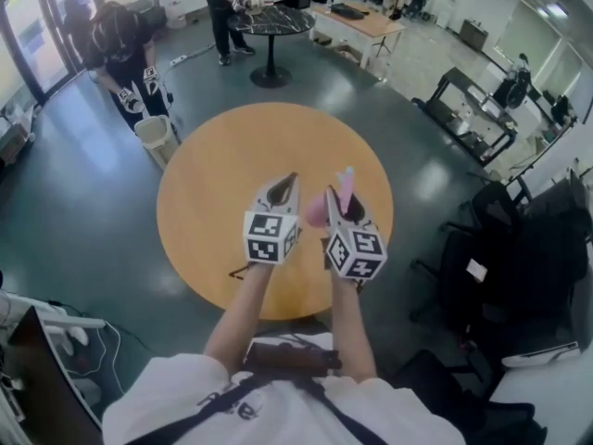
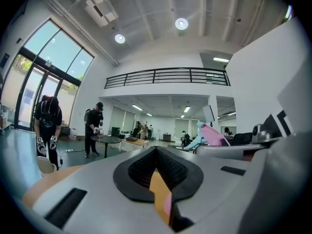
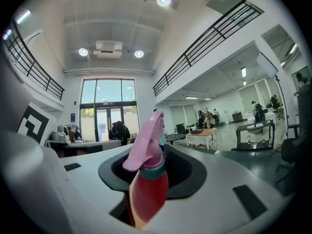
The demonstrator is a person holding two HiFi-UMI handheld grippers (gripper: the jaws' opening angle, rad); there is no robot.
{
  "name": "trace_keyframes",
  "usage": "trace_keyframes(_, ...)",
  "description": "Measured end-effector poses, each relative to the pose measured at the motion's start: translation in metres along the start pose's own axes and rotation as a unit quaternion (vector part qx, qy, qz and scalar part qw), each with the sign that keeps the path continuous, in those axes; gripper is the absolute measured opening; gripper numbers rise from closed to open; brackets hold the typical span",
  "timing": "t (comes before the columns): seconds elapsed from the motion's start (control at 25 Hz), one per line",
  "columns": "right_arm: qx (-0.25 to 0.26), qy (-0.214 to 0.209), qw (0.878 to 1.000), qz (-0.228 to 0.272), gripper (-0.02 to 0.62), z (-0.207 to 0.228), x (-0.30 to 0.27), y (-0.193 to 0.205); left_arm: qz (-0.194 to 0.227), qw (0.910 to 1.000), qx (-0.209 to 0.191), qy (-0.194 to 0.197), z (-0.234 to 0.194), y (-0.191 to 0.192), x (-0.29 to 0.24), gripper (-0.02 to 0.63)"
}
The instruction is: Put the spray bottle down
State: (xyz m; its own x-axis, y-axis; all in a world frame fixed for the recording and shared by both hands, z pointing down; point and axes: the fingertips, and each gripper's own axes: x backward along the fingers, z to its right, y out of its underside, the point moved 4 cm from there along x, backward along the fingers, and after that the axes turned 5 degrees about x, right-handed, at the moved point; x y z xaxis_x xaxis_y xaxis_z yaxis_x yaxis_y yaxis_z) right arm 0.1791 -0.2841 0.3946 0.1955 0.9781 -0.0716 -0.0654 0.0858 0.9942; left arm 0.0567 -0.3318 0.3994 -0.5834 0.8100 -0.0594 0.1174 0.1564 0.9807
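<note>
bottle up in right claw, bare worktop all round

right claw (image 1: 344, 204) is clamped on the spray bottle (image 1: 321, 208), upright, over the round wooden worktop (image 1: 208, 211), right of centre. can't tell if its base touches the wood. left claw (image 1: 289, 180) is just beside it, tips pinched together, nothing btwn them. both point level toward the far rim.

room: bare wood on every side of both claws, most to the left and ahead. near rim sits under the forearms. a pale bin (image 1: 154, 139) stands just off the far left edge, w/ a person (image 1: 116, 40) bent over next to it. black chairs (image 1: 519, 248) to the right, well apart from the rim, w/ grey floor (image 1: 83, 221) btwn.

views: head view gives only a pink patch and the nozzle tip of the bottle. right claw view shows more: red body, teal collar, pink trigger head sticking up above the pads. left claw view catches just that pink head off to its right, plus a sliver of worktop below its closed pads.
</note>
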Motion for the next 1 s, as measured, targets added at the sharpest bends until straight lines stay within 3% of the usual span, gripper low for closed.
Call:
trace_keyframes(0.32,-0.007,-0.016,0.999,-0.033,0.163,0.019,-0.041,0.026,-0.015,0.9997,0.002,-0.018,-0.017,0.018,-0.035,0.011)
trace_keyframes(0.48,-0.011,-0.023,0.999,-0.049,0.163,0.027,-0.055,0.042,-0.01,0.9994,0.022,-0.024,-0.024,0.03,-0.045,0.011)
trace_keyframes(0.68,-0.004,-0.025,0.997,-0.07,0.163,0.035,-0.071,0.058,-0.017,0.9998,0.01,0.0,-0.029,0.049,-0.058,0.011)
trace_keyframes(1.0,-0.006,-0.029,0.995,-0.1,0.163,0.061,-0.102,0.08,-0.046,0.9987,0.018,-0.016,-0.034,0.079,-0.086,0.011)
